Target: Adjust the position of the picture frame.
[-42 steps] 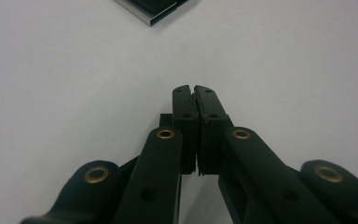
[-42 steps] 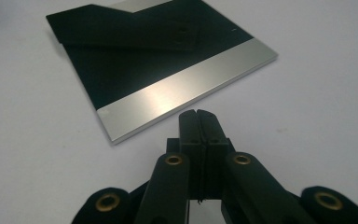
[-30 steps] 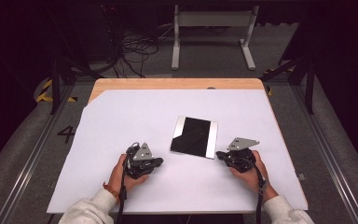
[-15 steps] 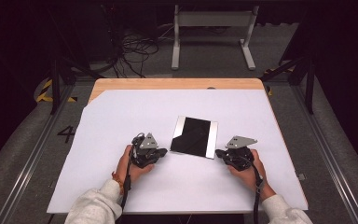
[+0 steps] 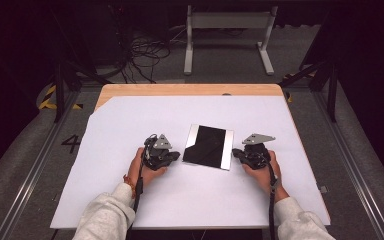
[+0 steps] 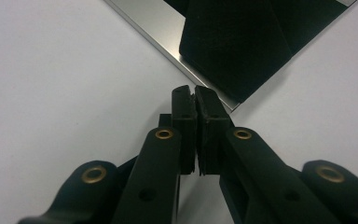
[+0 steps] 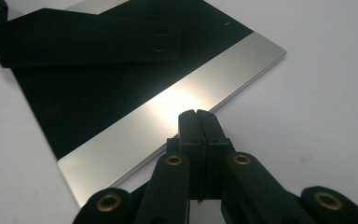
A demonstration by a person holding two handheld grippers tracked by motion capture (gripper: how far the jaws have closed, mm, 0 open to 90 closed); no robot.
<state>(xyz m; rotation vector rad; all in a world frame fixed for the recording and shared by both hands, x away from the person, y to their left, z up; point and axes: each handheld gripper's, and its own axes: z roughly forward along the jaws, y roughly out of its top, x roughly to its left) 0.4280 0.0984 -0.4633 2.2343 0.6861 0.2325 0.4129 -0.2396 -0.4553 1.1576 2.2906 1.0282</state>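
White sheet point(image 5: 130, 125) covered nearly all of my counter point(image 5: 190, 89); bare wood showed only along the far edge and at the cut far-left corner. Behind it a white metal stand point(image 5: 228, 30) stood on the grey floor point(image 5: 330, 125), with a tangle of black cables point(image 5: 145, 55) to its left. Yellow-black tape point(image 5: 47, 97) and a painted "4" point(image 5: 71, 143) marked the floor on my left.

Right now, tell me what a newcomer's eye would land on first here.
A flat black panel with silver edge strips lies mid-table on the white sheet. The left gripper and right gripper flank it, each with jaws shut and empty, tips at its edges.
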